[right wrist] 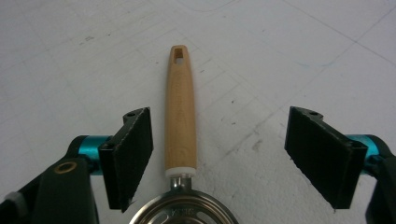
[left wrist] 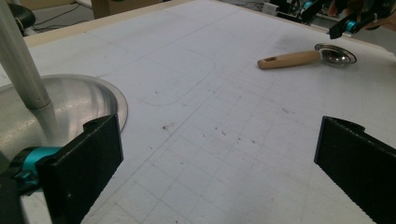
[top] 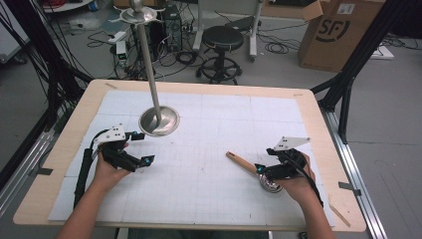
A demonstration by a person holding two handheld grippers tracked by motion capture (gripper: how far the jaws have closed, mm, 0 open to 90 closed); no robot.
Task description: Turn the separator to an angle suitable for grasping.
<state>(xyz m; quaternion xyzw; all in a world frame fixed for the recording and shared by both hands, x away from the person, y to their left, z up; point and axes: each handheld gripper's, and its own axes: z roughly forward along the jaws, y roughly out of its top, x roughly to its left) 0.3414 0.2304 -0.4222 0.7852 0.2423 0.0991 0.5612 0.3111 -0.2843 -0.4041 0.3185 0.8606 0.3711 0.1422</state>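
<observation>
At the left of the pale wooden table [top: 59,144] with its white gridded mat [top: 209,164], the left gripper [top: 141,148] hovers with jaws spread wide, just beside the round steel base of an upright metal pole stand [top: 158,121]. Toward the right lies a small steel strainer with a light wooden handle [top: 242,162]. The right gripper [top: 260,169] hangs above it, jaws spread either side of the handle without touching it.

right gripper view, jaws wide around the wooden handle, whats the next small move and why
Probably close the right tool on the wooden handle. Its jaws stand open on either side of the handle, which lies flat on the white mat nearer one jaw, so shifting slightly to center first may help.
</observation>
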